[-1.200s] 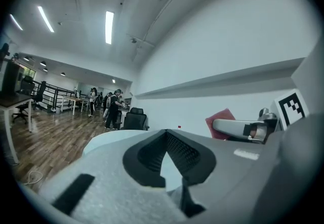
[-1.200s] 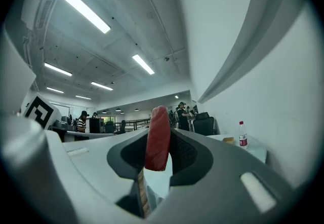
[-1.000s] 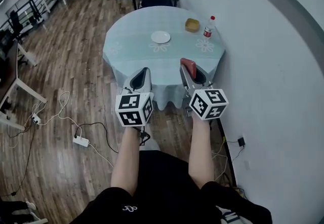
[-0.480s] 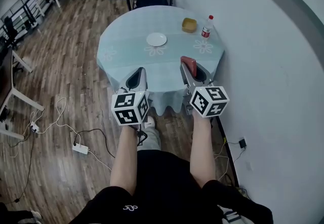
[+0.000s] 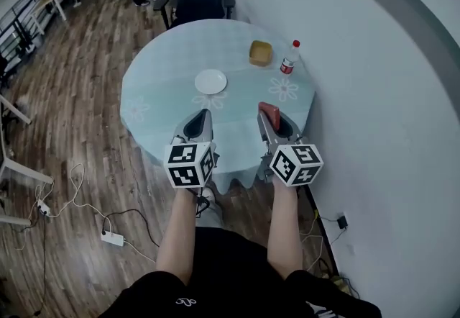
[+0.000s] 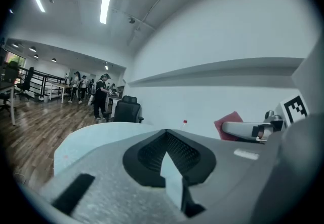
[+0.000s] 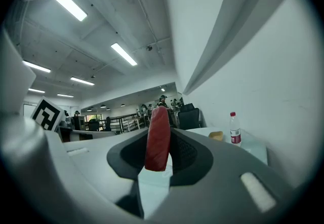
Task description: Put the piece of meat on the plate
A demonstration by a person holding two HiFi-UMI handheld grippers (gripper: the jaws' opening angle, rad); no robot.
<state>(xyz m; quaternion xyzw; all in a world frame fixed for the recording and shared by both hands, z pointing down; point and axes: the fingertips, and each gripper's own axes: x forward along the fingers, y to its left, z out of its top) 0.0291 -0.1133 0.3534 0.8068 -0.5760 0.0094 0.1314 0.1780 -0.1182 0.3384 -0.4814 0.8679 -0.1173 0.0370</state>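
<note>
Right gripper (image 5: 269, 116) pinches the meat (image 7: 158, 137) between its fingers; left gripper (image 6: 166, 133) has fingers pressed together, empty; plate (image 5: 210, 81) lies well ahead of both.

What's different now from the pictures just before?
The person stepped up to the round table, so both claws moved forward, nearer the plate. Nothing was grabbed or dropped. The right claw still grips the red piece of meat, the left claw stays shut and empty, and the bowl and bottle haven't moved.
</note>
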